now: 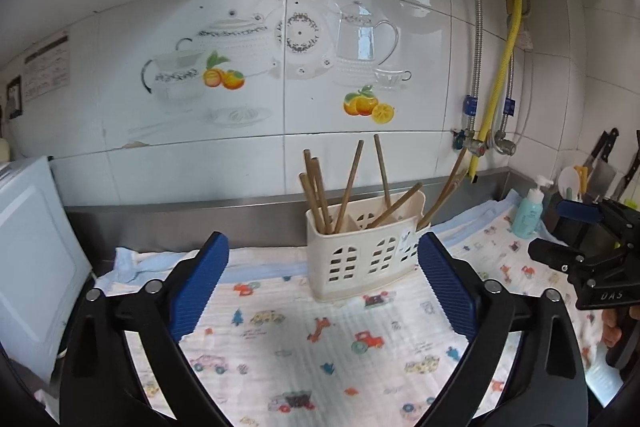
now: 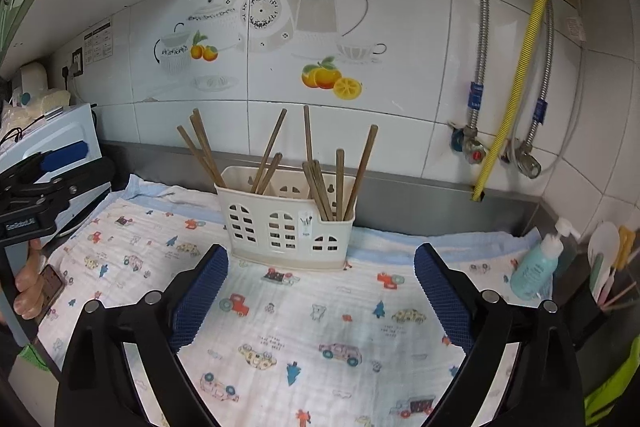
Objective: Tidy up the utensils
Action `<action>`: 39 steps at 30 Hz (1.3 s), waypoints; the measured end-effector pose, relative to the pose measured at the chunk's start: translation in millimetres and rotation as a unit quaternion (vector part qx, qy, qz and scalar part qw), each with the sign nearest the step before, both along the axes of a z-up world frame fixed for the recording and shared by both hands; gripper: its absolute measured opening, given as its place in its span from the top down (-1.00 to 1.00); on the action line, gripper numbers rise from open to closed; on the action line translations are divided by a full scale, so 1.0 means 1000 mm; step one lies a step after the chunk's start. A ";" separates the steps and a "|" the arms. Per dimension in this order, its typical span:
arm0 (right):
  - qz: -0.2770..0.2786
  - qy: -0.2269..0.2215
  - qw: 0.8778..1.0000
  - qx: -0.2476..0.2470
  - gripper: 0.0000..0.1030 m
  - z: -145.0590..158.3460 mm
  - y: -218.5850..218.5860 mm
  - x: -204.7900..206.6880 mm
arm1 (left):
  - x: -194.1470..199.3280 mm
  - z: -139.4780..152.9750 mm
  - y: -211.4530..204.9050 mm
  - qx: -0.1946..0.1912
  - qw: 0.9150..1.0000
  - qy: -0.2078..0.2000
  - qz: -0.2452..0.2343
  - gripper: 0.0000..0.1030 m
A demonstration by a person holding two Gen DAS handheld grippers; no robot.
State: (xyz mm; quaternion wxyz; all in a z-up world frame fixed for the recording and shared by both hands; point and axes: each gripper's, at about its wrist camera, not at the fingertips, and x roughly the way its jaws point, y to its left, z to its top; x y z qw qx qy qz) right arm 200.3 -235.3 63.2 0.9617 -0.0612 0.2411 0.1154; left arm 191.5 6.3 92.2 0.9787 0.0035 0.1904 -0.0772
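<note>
A cream plastic utensil holder (image 1: 362, 255) (image 2: 286, 223) with arched cut-outs stands on the printed cloth near the back wall. Several brown wooden chopsticks (image 1: 320, 195) (image 2: 324, 187) lean upright in its compartments. My left gripper (image 1: 322, 259) hangs in front of the holder, jaws wide apart, nothing between the blue pads (image 1: 200, 287). My right gripper (image 2: 320, 267) also faces the holder from a short way back, open and empty. Each gripper shows at the edge of the other's view: the right one (image 1: 580, 227) at the far right, the left one (image 2: 52, 163) at the far left, with a hand on its grip.
A white cloth (image 2: 320, 327) printed with cars covers the counter. A teal pump bottle (image 1: 530, 211) (image 2: 538, 263) and a dark rack with knives and spatulas (image 2: 608, 267) stand at the right. A white appliance (image 1: 36, 259) sits at the left. Pipes and valves (image 2: 476, 147) run down the tiled wall.
</note>
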 end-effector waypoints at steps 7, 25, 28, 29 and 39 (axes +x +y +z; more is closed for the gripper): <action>-0.008 0.005 1.000 0.009 -0.81 -0.012 0.000 -0.020 | -0.026 -0.014 0.002 0.007 1.000 0.008 0.001 -0.91; -0.037 0.017 0.999 0.022 -0.83 -0.036 0.002 -0.066 | -0.067 -0.042 0.005 0.016 0.999 0.028 -0.004 -0.91; -0.039 0.023 0.998 0.030 -0.84 -0.039 0.001 -0.068 | -0.069 -0.048 0.008 0.012 0.999 0.037 -0.003 -0.91; -0.040 0.025 0.998 0.033 -0.84 -0.040 0.000 -0.069 | -0.070 -0.049 0.008 0.012 0.999 0.039 -0.003 -0.91; -0.055 0.029 0.998 0.029 -0.84 -0.047 -0.001 -0.078 | -0.080 -0.059 0.015 -0.001 0.999 0.052 -0.001 -0.91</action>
